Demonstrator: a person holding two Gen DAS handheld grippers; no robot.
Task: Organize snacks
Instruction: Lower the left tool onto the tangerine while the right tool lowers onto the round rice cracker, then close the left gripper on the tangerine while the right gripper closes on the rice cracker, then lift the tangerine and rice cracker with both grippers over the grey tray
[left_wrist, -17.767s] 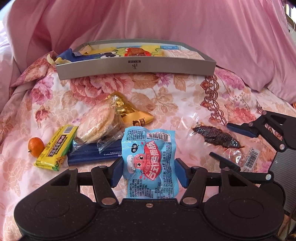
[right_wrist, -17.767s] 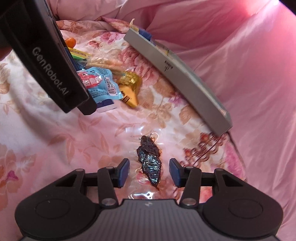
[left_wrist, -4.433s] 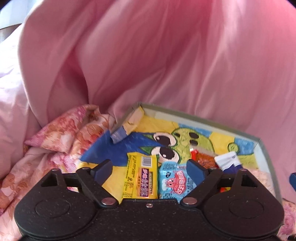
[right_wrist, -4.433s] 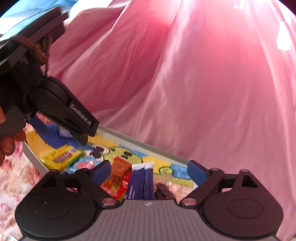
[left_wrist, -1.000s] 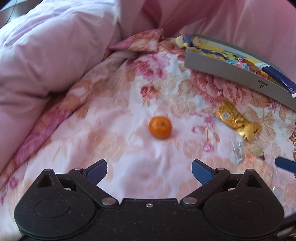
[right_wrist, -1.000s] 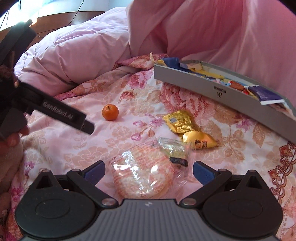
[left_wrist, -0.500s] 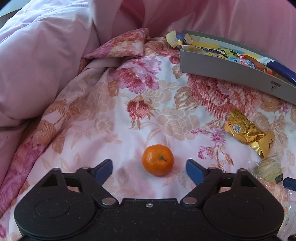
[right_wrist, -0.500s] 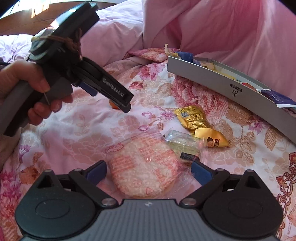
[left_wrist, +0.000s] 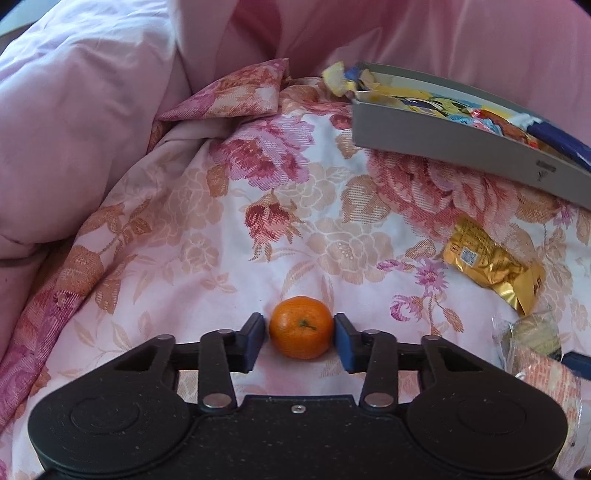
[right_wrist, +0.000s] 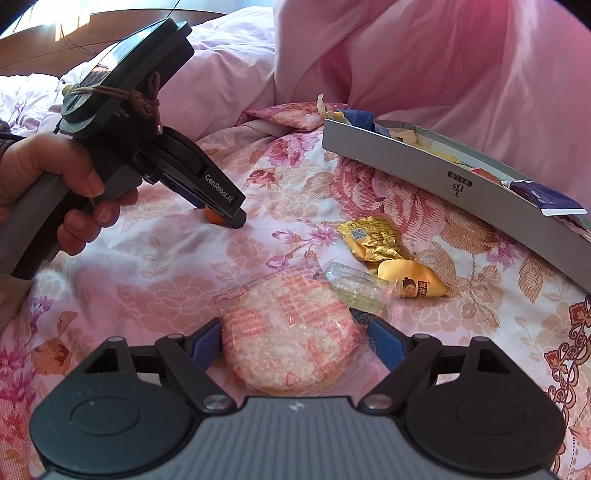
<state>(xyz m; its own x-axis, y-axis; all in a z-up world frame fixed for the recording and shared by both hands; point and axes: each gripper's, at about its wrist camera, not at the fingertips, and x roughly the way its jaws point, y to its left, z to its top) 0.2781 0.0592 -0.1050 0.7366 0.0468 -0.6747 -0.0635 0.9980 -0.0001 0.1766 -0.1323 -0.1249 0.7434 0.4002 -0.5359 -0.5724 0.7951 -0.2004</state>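
Observation:
A small orange (left_wrist: 301, 332) lies on the flowered bedspread, and my left gripper (left_wrist: 298, 326) is shut on it, its blue pads (left_wrist: 255, 338) against both sides. From the right wrist view, that left gripper (right_wrist: 231, 218) points down at the bed with only a sliver of the orange (right_wrist: 213, 218) showing. My right gripper (right_wrist: 295, 343) is closing around a round rice-cracker pack (right_wrist: 284, 332) in clear wrap. The pack lies between the jaws; the pads are at the wrapper's edges and do not visibly squeeze it. The grey snack box (left_wrist: 443, 147) sits far right.
A gold foil packet (right_wrist: 376, 240), a yellow packet (right_wrist: 417, 284) and a small clear-wrapped sweet (right_wrist: 354, 288) lie between the cracker pack and the grey box (right_wrist: 424, 170). A hand (right_wrist: 48, 184) holds the left gripper's handle. Pink bedding is piled behind and to the left.
The left gripper came forward to the orange and shut on it. The right gripper's jaws narrowed toward the cracker pack; that hand stayed in place.

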